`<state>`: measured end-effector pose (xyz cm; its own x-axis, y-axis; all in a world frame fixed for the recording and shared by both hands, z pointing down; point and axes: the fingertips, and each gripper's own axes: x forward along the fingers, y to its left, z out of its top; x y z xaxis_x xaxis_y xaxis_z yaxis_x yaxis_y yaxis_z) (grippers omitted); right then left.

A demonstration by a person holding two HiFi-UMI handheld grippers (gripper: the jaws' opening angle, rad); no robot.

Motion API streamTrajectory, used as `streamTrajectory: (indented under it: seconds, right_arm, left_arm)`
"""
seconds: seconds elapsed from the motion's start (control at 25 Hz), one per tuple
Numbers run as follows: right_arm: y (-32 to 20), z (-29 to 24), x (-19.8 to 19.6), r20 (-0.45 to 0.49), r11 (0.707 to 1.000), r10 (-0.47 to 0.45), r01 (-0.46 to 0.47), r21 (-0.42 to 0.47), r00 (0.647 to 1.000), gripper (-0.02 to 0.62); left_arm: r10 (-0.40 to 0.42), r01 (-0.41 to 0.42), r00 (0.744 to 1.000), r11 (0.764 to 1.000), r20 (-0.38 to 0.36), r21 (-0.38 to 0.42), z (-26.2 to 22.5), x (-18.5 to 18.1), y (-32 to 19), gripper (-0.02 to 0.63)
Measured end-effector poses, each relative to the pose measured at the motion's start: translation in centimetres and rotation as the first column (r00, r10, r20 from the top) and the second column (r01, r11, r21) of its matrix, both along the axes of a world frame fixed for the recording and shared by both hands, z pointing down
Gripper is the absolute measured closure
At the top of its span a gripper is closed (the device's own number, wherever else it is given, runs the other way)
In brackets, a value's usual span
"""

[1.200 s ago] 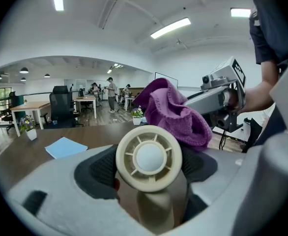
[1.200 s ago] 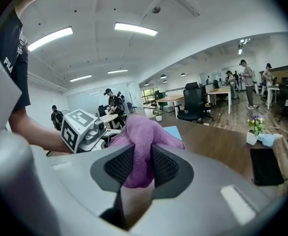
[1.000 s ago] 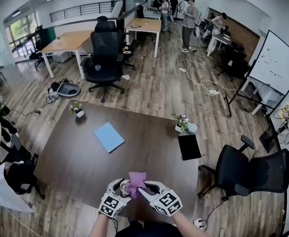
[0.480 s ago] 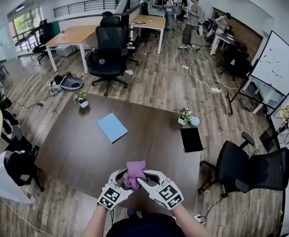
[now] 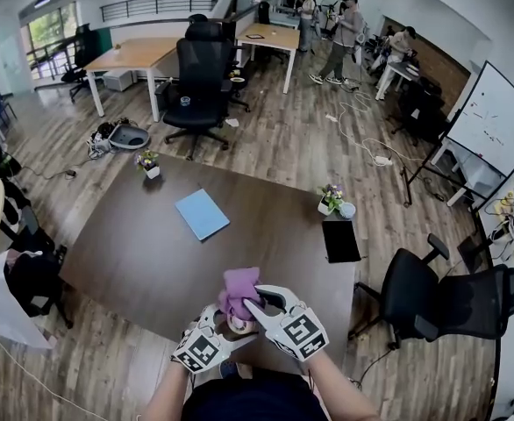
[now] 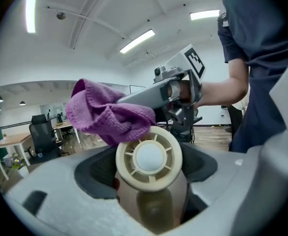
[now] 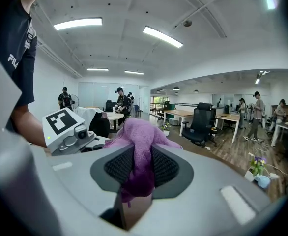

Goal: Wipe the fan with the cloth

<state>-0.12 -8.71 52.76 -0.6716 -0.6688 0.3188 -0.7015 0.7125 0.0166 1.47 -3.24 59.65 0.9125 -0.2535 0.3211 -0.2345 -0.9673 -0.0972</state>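
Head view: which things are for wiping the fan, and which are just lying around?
For the job:
- cream fan, held in the left gripper
- purple cloth, pinched in the right gripper

Just lying about on the table:
- blue notebook
- black tablet
- flower pot beside the tablet
- flower pot at the far-left corner

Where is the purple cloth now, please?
The cloth sits low centre in the head view, pinched by the right gripper against the fan in the left gripper.

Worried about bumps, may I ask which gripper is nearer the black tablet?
Right. The right gripper sits just down-left of the black tablet in the head view; the left gripper is farther left.
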Motion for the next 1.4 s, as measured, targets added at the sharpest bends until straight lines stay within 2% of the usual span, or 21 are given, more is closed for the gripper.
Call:
streamTrajectory:
  seconds: [0.16, 0.36, 0.68, 0.84, 1.04, 1.2, 1.4]
  right_arm:
    - [-0.6, 0.5, 0.0, 0.019, 1.000, 0.015, -0.014, -0.021, 1.000, 0.488]
    - [-1.6, 1.3, -0.2, 0.085, 0.997, 0.045, -0.039, -0.069, 0.995, 0.488]
    - [-2.3, 1.6, 0.4, 0.174, 0.990, 0.089, -0.069, -0.120, 0.981, 0.489]
    - [-2.1, 1.7, 0.5, 0.212, 0.987, 0.104, -0.075, -0.139, 0.972, 0.489]
    - [-1.4, 2.0, 0.0, 0.299, 0.980, 0.128, -0.073, -0.187, 0.946, 0.491]
    - [-0.9, 2.5, -0.5, 0.310, 0.976, 0.132, -0.070, -0.205, 0.941, 0.491]
    - [0.1, 3.3, -1.8, 0.284, 0.976, 0.109, -0.049, -0.210, 0.953, 0.491]
  left_arm:
    - [0.014, -0.014, 0.999, 1.000, -0.047, -0.002, -1.3, -0.1, 0.7, 0.227]
    - [-0.012, 0.010, 0.994, 1.000, -0.109, -0.016, -2.5, -1.1, 0.4, 0.227]
    - [-0.065, 0.039, 0.958, 0.995, -0.278, -0.096, -4.9, -2.5, -0.9, 0.227]
    - [-0.118, 0.061, 0.920, 0.985, -0.374, -0.160, -6.2, -2.9, -2.1, 0.227]
    - [-0.198, 0.092, 0.869, 0.965, -0.453, -0.246, -7.5, -3.9, -3.3, 0.227]
    - [-0.251, 0.111, 0.829, 0.950, -0.500, -0.292, -7.9, -4.8, -4.4, 0.227]
    - [-0.392, 0.180, 0.737, 0.899, -0.551, -0.399, -8.2, -7.1, -6.9, 0.227]
